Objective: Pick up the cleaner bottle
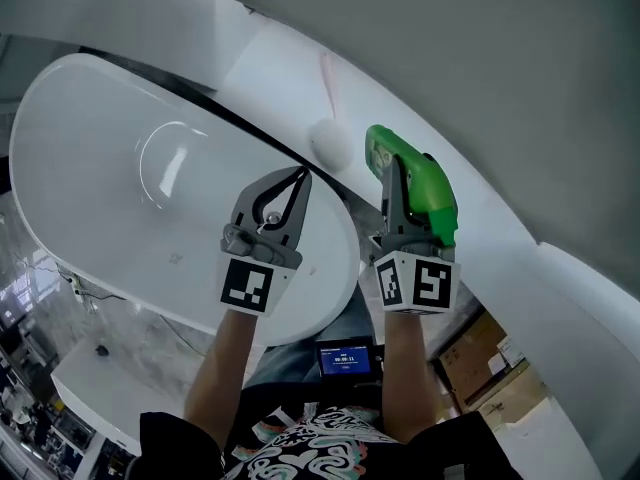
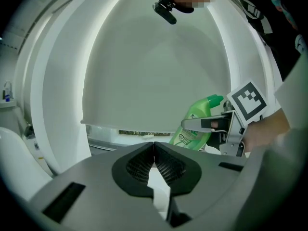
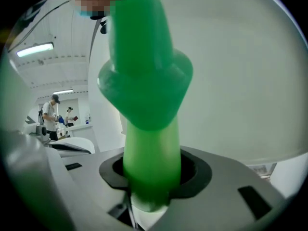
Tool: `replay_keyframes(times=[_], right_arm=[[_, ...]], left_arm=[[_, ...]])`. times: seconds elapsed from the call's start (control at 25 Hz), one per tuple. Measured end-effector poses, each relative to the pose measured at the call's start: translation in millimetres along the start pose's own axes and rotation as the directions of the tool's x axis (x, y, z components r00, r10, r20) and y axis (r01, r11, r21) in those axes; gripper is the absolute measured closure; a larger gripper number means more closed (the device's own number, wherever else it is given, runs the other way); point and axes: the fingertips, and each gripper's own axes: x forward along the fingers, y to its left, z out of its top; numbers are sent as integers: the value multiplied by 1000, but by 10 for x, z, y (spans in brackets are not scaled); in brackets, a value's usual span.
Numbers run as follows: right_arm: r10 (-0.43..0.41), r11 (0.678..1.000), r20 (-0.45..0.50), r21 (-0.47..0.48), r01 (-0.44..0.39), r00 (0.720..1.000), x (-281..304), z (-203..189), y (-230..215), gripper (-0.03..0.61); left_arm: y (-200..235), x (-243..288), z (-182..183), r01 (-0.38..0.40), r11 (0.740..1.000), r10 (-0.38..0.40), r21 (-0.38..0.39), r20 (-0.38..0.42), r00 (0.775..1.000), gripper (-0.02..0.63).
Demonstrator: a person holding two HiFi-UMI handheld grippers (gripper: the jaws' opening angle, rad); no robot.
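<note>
Right gripper: clamped on the cleaner bottle, pads pressing either side of a narrow green section; spread wide only because of the bottle's girth.
Left gripper: shut tip to tip, nothing between; up beside the right one, near the bottle but apart from it.
Bottle's place: aloft in the right gripper, resting on no surface; in the head view, over the pale ledge beyond the bathtub.
Slip risk: smooth, rounded plastic held at two small patches only; likely to slide down through the pads if the squeeze eases.
Swing risk: broader part of the bottle well off the grip line; probably prone to pivoting between the pads on a quick turn or jolt.
Knock risk: white rounded object on the ledge just beyond the bottle, bathtub rim below; liable to be struck on a careless sweep, with the bottle jarred loose.
Leak risk: green cap seemingly in place, tightness impossible to judge; possible dribble of cleaner if loose and tipped.
Bottle contents: hidden by opaque green walls; fill level not to be told.
Bathtub contents: plain glossy white inside, no water or loose item in the part shown in the head view.
</note>
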Motion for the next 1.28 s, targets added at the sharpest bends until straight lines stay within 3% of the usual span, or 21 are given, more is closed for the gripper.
replay_keyframes(times=[0.28,0.48,0.6,0.8,1.0,1.16,1.28], right_arm=[[42,998,42,41,-44,998,-620,629,287,383],[80,996,67,32,-83,994,-1098,1082,641,383],[92,995,98,25,-95,991,-1355,1278,801,383],[79,995,113,51,-85,990,-1904,1474,984,383],[60,997,120,35,-65,991,-2070,1618,1057,383],[45,998,126,30,-50,991,-2275,1712,1103,383],[34,999,137,31,-38,990,-2420,1788,1129,383]], left_arm=[[-248,-411,449,28,997,-31,72,42,999,597],[-481,-859,712,57,997,-56,59,-18,998,597],[-587,-1043,926,63,995,-64,80,6,998,597],[-744,-1467,1171,52,996,-56,79,48,997,597],[-712,-1661,1388,45,996,-51,76,76,996,597],[-764,-1825,1527,32,999,-36,32,114,993,597],[-928,-1910,1655,75,995,-83,67,124,989,597]])
